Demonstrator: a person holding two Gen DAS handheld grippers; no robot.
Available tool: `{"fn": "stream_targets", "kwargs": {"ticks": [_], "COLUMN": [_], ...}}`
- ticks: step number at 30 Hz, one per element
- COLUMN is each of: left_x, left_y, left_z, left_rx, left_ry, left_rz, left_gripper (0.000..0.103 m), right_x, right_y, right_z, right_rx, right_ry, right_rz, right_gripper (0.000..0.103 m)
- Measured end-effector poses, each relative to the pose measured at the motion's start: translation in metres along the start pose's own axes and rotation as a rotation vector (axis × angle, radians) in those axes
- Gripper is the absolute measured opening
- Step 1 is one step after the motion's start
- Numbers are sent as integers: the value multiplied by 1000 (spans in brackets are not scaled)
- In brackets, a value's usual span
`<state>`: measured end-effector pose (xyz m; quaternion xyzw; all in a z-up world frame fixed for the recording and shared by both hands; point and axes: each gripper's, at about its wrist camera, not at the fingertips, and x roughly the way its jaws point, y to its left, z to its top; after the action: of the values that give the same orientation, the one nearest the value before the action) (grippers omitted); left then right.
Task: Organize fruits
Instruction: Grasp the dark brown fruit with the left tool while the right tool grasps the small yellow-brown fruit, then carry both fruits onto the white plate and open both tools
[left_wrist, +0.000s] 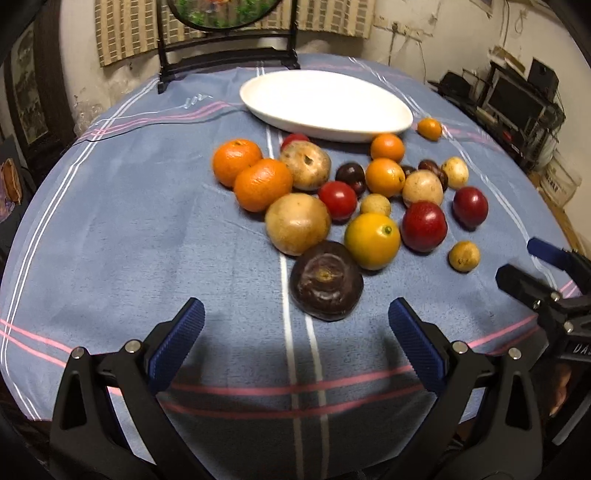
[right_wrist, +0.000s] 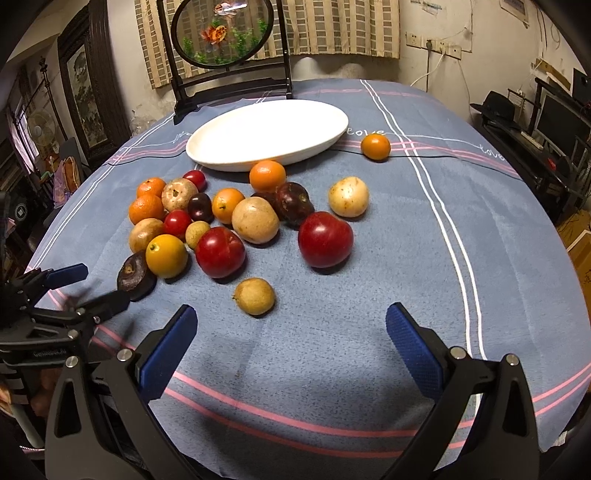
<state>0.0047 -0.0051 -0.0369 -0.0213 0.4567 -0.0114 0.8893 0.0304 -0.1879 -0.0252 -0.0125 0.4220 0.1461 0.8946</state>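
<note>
Lying loose on the blue striped tablecloth, the fruits form one cluster in the middle of both frames, and none of them is yet in the white oval dish, which stands empty just behind the cluster, toward the upper centre. At the near edge of the cluster is a dark purple fruit, round and a little flattened, touching a yellow-orange citrus and a tan round fruit. This dark fruit lies straight ahead of the left gripper, slightly to the right of its middle line, and it is the nearest piece to that gripper. The left gripper is spread wide and holds nothing. A small tan fruit lies apart from the others; in the right wrist view it sits just ahead of the right gripper, a little left of centre. The right gripper is also spread wide and empty. Two red plums lie further up in that view, with tangerines at the left side of the cluster. One small orange rests alone beside the right end of the dish. I judge that each hand has its own close target: the left one the dark fruit, the right one the small tan fruit. The fruits are round, so no grasp direction is better, but they may roll when touched. At the far edge a dark wooden stand with a round glass panel is standing.
</note>
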Motion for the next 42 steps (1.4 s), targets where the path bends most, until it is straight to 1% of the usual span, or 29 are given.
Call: {"fn": "stream_targets", "kwargs": {"ticks": [2, 4, 5, 7, 8, 9, 10, 12, 14, 19, 20, 21, 22, 23, 24, 27, 28, 29, 30, 31, 33, 35, 38, 40, 42], "left_x": [6, 10, 13, 19, 21, 20, 19, 20, 19, 17, 17, 17, 17, 17, 17, 17, 17, 17, 16, 16, 15, 12, 6, 2, -11], "left_y": [-6, -12, -13, -14, -15, -16, -18, -20, -19, -13, -12, -11, -10, -9, -9, -9, -9, -9, -9, -9, -8, -7, 0, 4, 8], "left_z": [1, 3, 5, 7, 8, 9, 9, 10, 10, 10, 10, 9, 9, 9, 8, 8, 9, 9, 9, 9, 8, 8, 10, 13, 22], "left_rx": [22, 43, 47, 47, 46, 52, 62, 73, 70, 52, 46, 44, 43, 43, 43, 43, 42, 42, 44, 45, 48, 55, 47, 41, 44], "left_ry": [16, 23, 28, 45, 44, 31, 26, 25, 23, 27, 28, 28, 28, 28, 28, 28, 28, 28, 27, 27, 25, 14, -4, -13, -38], "left_rz": [1, 2, 6, 10, 11, 15, 10, 19, 11, -10, -16, -19, -21, -22, -22, -24, -26, -27, -28, -30, -36, -44, -36, -33, -50], "left_gripper": [100, 94, 90, 72, 70, 50, 46, 45, 45, 45, 45, 45, 45, 45, 45, 45, 45, 45, 45, 45, 45, 45, 45, 45, 45], "right_x": [2, 4, 4, 5, 5, 5, 5, 5, 7, 16, 18, 21, 25, 29, 34, 38, 38, 38, 38, 37, 36, 32, 20, 6, -7], "right_y": [-4, -8, -9, -10, -10, -10, -10, -10, -8, 10, 13, 16, 20, 22, 23, 25, 25, 25, 28, 33, 36, 33, 28, 22, 16], "right_z": [0, 1, 0, 0, 0, 0, -1, 0, 1, 2, 3, 4, 5, 5, 6, 8, 9, 10, 10, 10, 9, 9, 12, 18, 27], "right_rx": [14, 28, 32, 28, 23, 15, 11, 8, -5, -75, -82, -97, -110, -117, -119, -124, -126, -132, -147, -169, -180, -168, -160, -143, -127], "right_ry": [6, 12, 13, 17, 18, 16, 13, 9, 8, 27, 28, 37, 51, 68, 82, 72, 67, 67, 69, 69, 70, 67, 44, 6, -35], "right_rz": [0, 3, 6, 8, 7, 2, -6, -25, -30, -8, -4, 3, 10, 13, 9, -3, -3, 15, 26, 9, 9, 38, 81, 115, 149], "right_gripper": [102, 102, 102, 102, 102, 102, 102, 102, 102, 102, 100, 95, 80, 68, 65, 56, 50, 38, 31, 28, 28, 28, 28, 28, 28]}}
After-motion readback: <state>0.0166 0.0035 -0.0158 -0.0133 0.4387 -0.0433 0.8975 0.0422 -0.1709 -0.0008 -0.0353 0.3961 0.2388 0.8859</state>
